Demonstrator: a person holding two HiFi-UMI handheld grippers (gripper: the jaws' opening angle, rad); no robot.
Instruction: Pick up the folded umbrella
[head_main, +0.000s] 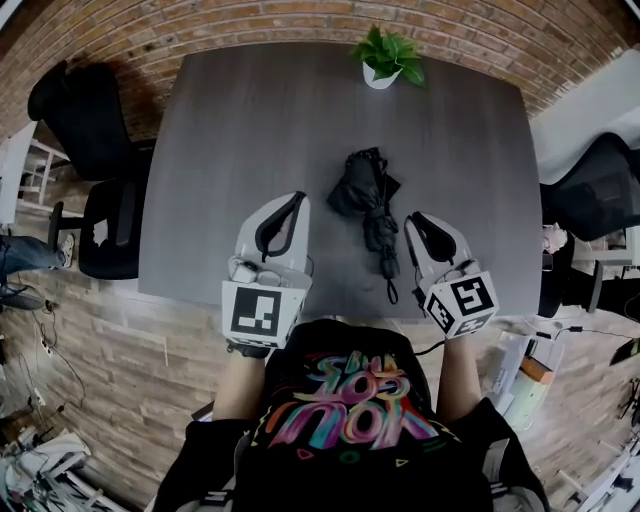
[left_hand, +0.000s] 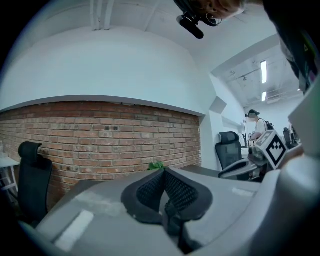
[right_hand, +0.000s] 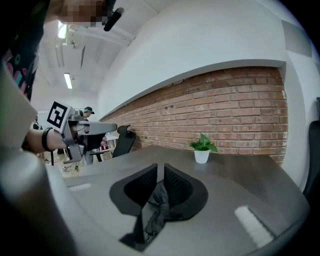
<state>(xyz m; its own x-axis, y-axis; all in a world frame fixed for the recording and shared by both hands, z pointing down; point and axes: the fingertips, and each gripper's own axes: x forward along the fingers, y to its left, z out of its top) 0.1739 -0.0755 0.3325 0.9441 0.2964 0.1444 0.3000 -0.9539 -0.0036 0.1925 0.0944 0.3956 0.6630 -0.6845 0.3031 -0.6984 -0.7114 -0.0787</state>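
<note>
**Umbrella (head_main: 368, 200) flat on the worktop (head_main: 250, 120), beside the right jaws**

The umbrella is black and folded. It lies near the middle of the head view on the grey worktop. Its bunched canopy points to the top of the frame, and its handle and loop (head_main: 392, 290) point to the bottom.

The left gripper (head_main: 298, 197) is to the left of the umbrella and clear of it. In the left gripper view its jaws are pressed together at the tips, with nothing caught between them.

The right gripper (head_main: 412, 218) is just to the right of the umbrella's lower half. I cannot tell whether the two touch. In the right gripper view its jaws stand a narrow slit apart, and pale worktop shows through the slit near the tips. A dark crumpled shape (right_hand: 154, 212) sits low in that gap. I cannot tell whether it belongs to the umbrella.

A plant (head_main: 385, 55) in a white pot stands at the top edge of the worktop, well apart from the umbrella. A brick wall (right_hand: 235, 115) runs behind it. Black chairs (head_main: 95, 130) stand at the left edge of the head view. Each gripper shows at the side of the other gripper's view.
</note>
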